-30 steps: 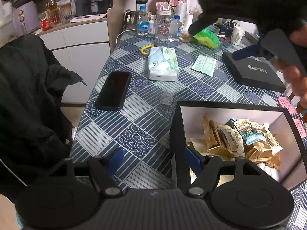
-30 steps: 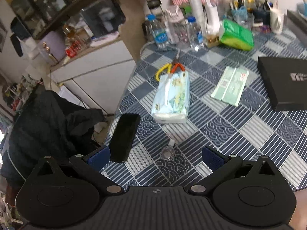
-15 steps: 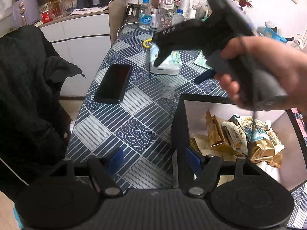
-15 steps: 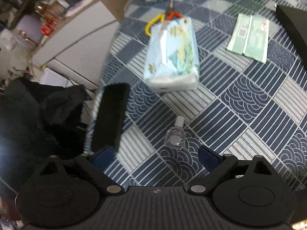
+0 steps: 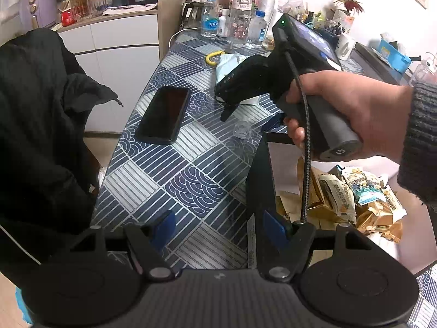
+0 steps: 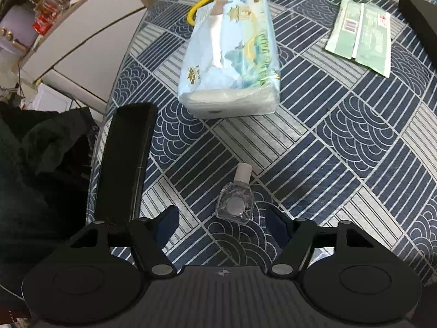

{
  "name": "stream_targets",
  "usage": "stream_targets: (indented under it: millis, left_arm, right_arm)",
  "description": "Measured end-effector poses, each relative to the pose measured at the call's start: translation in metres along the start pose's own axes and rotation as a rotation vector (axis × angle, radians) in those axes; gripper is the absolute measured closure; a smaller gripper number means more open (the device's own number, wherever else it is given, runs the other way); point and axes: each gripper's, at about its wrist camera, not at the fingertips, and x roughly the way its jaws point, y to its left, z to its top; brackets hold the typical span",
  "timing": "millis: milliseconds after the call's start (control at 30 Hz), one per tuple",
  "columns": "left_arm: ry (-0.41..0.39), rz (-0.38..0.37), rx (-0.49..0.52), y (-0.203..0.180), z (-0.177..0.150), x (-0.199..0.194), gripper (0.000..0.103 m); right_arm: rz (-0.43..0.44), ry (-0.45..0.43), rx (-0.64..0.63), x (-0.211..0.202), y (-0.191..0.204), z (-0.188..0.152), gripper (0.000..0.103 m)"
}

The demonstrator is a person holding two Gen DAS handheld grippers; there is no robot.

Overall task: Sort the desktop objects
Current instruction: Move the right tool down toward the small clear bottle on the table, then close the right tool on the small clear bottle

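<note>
The small clear bottle [image 6: 235, 200] lying on the worktop [image 6: 341, 147] between the closing, not yet touching pads of the right tool [image 6: 222, 228] looks light, hard and slippery, best pinched across its flat body.

My feeds are evenly lit by soft indoor light, with only faint shadows on the tablecloth [image 6: 341, 142]. Around it, fisheye bending curves the edges and the corners go black. The phone [image 5: 164, 114] reflects dull glare; everything stays sharp.
</note>
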Motion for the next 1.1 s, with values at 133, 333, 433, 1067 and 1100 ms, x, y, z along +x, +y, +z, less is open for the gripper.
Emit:
stream_targets:
  millis: [133, 333, 433, 1067, 1100]
  left_arm:
    - [0.004, 0.003, -0.012, 0.002, 0.000, 0.001, 0.018]
    - [0.006, 0.007, -0.018, 0.004, 0.000, 0.001, 0.018]
    - [0.007, 0.005, -0.021, 0.005, 0.000, 0.001, 0.018]
    - [0.016, -0.017, 0.002, -0.002, 0.000, 0.000, 0.018]
    - [0.015, -0.016, 0.003, -0.002, -0.001, 0.000, 0.018]
  right_arm:
    - [-0.033, 0.002, -0.019, 0.004, 0.006, 0.006, 0.041]
    - [-0.111, 0.042, -0.062, 0.016, 0.014, 0.011, 0.047]
    - [-0.127, 0.066, -0.056, 0.021, 0.014, 0.013, 0.052]
    - [-0.216, 0.047, -0.137, 0.022, 0.016, 0.011, 0.068]
    - [-0.219, 0.038, -0.136, 0.021, 0.015, 0.012, 0.068]
